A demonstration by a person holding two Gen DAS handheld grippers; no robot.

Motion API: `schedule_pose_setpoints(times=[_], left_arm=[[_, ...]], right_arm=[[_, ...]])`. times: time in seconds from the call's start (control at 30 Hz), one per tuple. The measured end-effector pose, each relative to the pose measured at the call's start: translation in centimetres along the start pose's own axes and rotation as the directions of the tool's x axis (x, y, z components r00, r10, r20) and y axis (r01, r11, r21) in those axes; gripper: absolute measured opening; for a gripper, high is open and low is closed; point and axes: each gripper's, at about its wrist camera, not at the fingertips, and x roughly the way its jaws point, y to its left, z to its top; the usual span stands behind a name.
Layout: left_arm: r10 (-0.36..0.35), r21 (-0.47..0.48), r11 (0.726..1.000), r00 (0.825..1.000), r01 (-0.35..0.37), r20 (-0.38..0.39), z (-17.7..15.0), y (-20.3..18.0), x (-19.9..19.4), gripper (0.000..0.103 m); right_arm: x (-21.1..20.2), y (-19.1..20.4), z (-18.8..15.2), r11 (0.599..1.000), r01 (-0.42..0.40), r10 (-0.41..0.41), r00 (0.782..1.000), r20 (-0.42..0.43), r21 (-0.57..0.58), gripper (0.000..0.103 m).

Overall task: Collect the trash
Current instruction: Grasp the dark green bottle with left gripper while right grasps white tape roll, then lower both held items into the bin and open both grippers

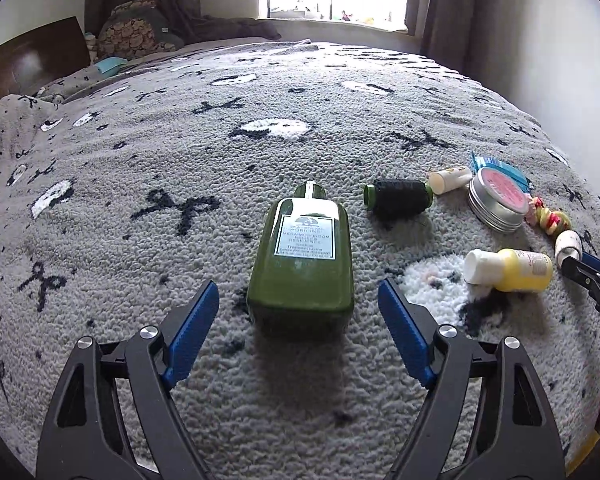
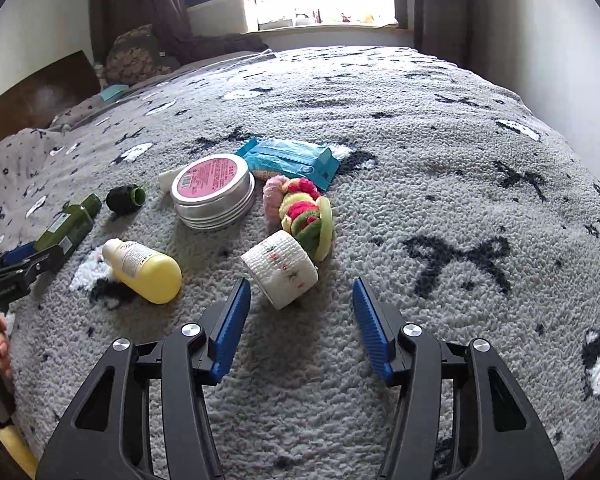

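Both sets of tongs hang over the grey fleece blanket point(image 1: 300, 80) on the bed. The left tongs point(image 1: 299, 300) are spread, blue pads either side of the base of a green lotion bottle point(image 1: 304, 252) lying flat, not touching it. The right tongs point(image 2: 301, 298) are spread too; a white patterned tape roll point(image 2: 280, 268) lies just beyond the tips, nothing pinched. Beside it: a yellow bottle point(image 2: 148, 268), a round tin with a pink label point(image 2: 214, 190), colourful hair ties point(image 2: 306, 216), a blue wipes packet point(image 2: 292, 162) and a small dark green bottle point(image 2: 125, 199), all clustered mid-bed, away from the edges.
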Motion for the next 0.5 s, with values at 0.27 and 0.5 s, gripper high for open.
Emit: schedule_pose_setpoints(times=[0.27,0.5], left_arm=[[-0.025,-0.006,1.000,0.999,0.025,-0.038,-0.1,-0.2,1.4,0.047],[-0.034,0.013,0.999,0.999,0.034,-0.014,-1.6,-0.7,-1.2,0.047]], right_arm=[[0.4,1.2,0.2,0.998,-0.009,0.009,1.000,-0.004,-0.057,0.025],[-2.0,1.5,-0.7,0.998,0.006,-0.005,1.000,0.028,-0.063,0.025]])
